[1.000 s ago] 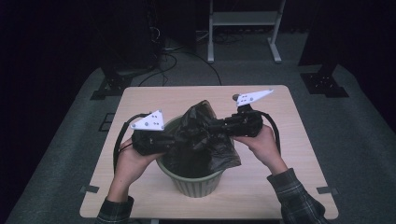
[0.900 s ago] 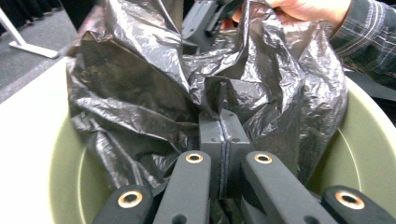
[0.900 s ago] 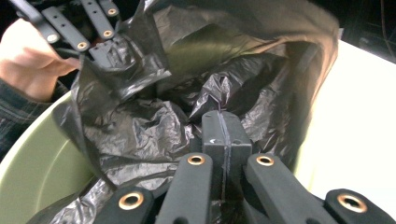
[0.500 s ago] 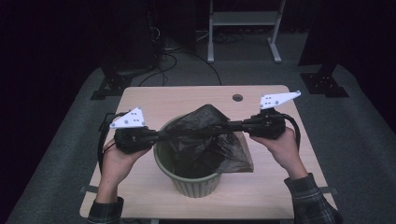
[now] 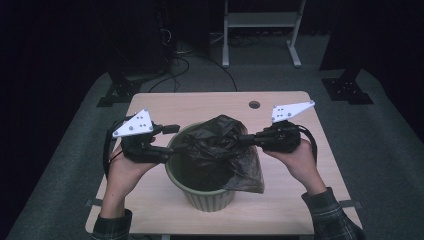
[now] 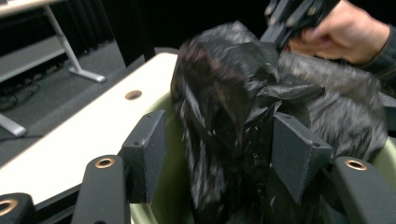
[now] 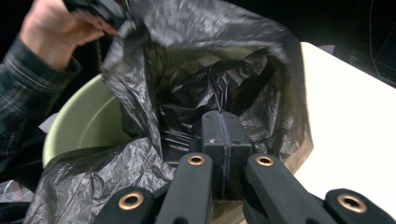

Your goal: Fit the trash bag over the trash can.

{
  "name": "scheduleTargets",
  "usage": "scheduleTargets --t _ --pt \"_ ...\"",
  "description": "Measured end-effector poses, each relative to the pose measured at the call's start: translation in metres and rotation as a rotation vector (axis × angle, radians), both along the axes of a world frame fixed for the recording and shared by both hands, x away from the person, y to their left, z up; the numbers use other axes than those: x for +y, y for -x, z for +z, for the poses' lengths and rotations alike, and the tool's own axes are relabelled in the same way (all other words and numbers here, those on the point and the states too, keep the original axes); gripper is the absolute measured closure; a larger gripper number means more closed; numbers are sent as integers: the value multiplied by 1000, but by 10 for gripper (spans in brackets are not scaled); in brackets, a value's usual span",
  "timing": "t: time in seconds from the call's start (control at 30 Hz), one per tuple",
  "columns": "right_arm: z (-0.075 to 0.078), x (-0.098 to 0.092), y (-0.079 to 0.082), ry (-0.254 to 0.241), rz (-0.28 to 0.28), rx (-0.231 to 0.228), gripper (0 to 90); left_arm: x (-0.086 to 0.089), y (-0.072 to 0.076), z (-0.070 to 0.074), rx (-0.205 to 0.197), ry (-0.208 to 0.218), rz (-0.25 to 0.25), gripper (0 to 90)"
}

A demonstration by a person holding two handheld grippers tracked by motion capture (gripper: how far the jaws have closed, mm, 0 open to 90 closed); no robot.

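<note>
Clearly, the high view gives the whole layout: a pale green bin [image 5: 207, 192] stands on the wooden table [image 5: 210, 102] at about six o'clock from the table's middle, close to the near edge, and a black plastic bag [image 5: 220, 150] rises out of its mouth. The left gripper [image 5: 172, 139] is at nine o'clock of the bag and the right gripper [image 5: 245, 138] at three o'clock, each held in one hand.

The left gripper view shows what the high view cannot: its two jaws have just been opening and now stand apart, with the bag [image 6: 233, 107] between them; one pad [image 6: 299, 151] lies against the film, but the jaws do not clamp it. The picture is blurred there. The other hand [image 6: 348, 32] shows at about one o'clock.

The right gripper view shows its jaws pressed together on a fold of the bag [image 7: 205, 84] at the bag's open mouth. Through this mouth the dark inside is seen, and the smooth inner wall of the bin [image 7: 88, 126] at nine o'clock.

Toward twelve o'clock the table is bare wood up to a small round hole [image 5: 254, 105]. The bag hangs over the bin's rim at four o'clock.

The bag is thin, crinkled and a little shiny; the bin is round and matte; the pads are blocky and black.
</note>
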State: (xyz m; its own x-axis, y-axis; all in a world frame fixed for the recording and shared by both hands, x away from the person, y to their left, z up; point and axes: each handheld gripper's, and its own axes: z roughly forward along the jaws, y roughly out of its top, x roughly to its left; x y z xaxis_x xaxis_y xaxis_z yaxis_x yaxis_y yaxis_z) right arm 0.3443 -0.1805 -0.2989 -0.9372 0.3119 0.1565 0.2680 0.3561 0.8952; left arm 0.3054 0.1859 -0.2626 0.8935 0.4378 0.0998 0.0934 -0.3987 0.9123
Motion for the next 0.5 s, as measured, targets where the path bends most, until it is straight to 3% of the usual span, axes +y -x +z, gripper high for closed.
scheduleTargets --t 0.27,0.5 --pt "-5 8 -4 43 -10 6 900 -15 -2 19 -34 7 -20 356" --pt "-4 15 -3 49 12 -1 900 -39 -19 24 -32 -27 -44 330"
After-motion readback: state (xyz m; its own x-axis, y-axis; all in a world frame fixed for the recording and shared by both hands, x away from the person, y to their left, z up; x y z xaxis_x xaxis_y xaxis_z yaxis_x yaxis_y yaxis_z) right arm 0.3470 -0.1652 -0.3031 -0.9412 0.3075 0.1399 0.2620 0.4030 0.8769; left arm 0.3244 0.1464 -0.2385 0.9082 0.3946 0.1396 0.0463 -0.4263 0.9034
